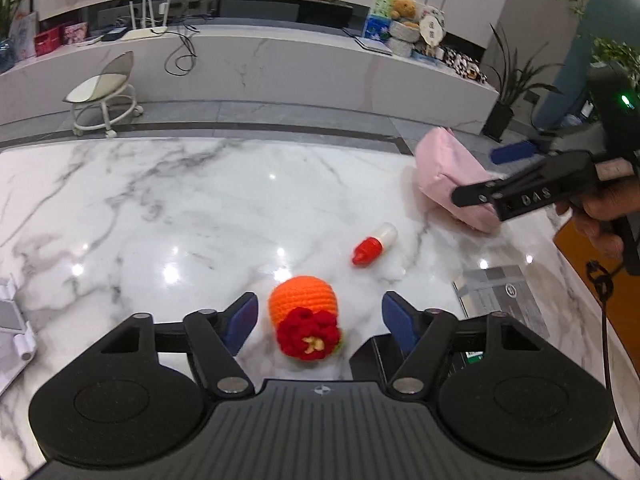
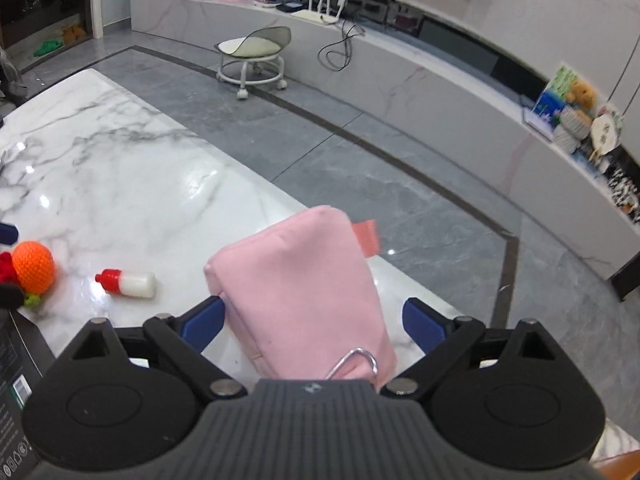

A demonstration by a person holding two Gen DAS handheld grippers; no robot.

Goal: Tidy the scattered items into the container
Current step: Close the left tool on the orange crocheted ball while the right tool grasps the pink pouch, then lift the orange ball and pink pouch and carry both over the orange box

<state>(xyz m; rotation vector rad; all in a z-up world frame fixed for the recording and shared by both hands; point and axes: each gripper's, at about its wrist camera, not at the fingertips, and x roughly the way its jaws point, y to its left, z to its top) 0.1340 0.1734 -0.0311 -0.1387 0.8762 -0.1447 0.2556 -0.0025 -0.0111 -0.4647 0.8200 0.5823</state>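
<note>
Your work surface is a glossy white marble table with grey veins (image 1: 160,208). On it lie an orange crocheted ball with a red yarn flower (image 1: 305,321), a small white plastic bottle with a red cap (image 1: 374,243) on its side just beyond it, and a pink fabric pouch (image 2: 298,292) near the far right edge. A dark printed box (image 1: 500,300) rests at your near right, and a white stand (image 1: 14,332) at the left edge.
</note>
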